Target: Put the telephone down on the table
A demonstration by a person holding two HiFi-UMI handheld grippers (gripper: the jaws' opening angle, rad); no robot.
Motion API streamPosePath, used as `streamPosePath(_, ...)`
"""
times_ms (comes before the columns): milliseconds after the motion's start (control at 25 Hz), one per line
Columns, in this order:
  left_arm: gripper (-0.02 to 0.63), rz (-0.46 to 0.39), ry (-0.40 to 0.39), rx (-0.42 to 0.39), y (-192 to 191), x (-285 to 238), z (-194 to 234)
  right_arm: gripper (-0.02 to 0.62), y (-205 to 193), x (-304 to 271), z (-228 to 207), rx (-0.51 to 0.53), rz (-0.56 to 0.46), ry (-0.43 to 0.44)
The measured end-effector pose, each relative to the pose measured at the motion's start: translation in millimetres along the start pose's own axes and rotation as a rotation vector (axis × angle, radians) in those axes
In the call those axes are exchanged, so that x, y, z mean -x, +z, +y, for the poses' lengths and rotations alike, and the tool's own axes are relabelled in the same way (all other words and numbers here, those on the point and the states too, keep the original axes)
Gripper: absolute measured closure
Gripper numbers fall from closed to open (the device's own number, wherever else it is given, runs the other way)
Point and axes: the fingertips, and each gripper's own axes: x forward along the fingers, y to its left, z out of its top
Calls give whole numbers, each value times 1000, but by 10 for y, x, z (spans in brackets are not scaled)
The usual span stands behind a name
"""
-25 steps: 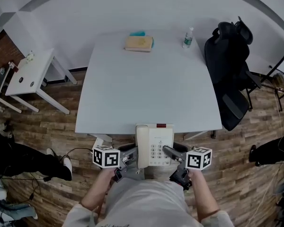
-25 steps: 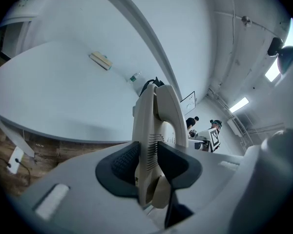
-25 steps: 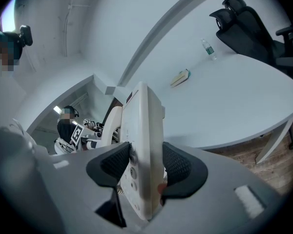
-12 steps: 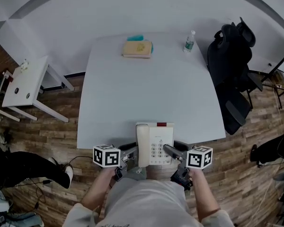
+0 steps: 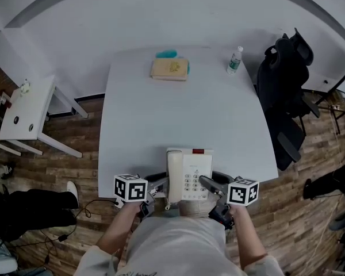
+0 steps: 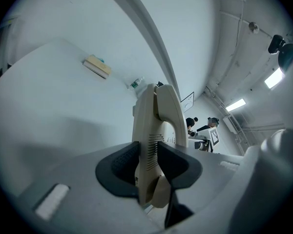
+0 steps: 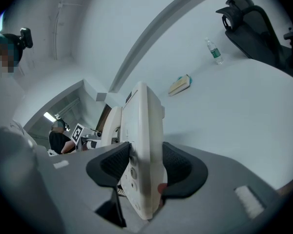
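Observation:
A cream desk telephone (image 5: 188, 176) with handset on its left and a keypad hangs over the near edge of the white table (image 5: 184, 114). My left gripper (image 5: 158, 188) is shut on its left side, at the handset (image 6: 154, 145). My right gripper (image 5: 210, 186) is shut on its right side; the phone's body (image 7: 144, 155) stands between the black pads. Whether the phone touches the tabletop cannot be told.
A tan book (image 5: 170, 69) over something teal lies at the table's far side, with a water bottle (image 5: 235, 60) at the far right corner. A black office chair (image 5: 287, 96) stands right of the table, a small white side table (image 5: 26, 108) left.
The table has drawn nearer in the head view; the phone now reaches a little further over its near edge. Both grippers keep their hold.

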Motion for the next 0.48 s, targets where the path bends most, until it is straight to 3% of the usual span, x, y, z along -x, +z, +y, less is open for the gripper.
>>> streamPosePath(480, 474, 12, -20, 20, 270, 24, 264, 376, 236, -303, -24, 1, 10, -18)
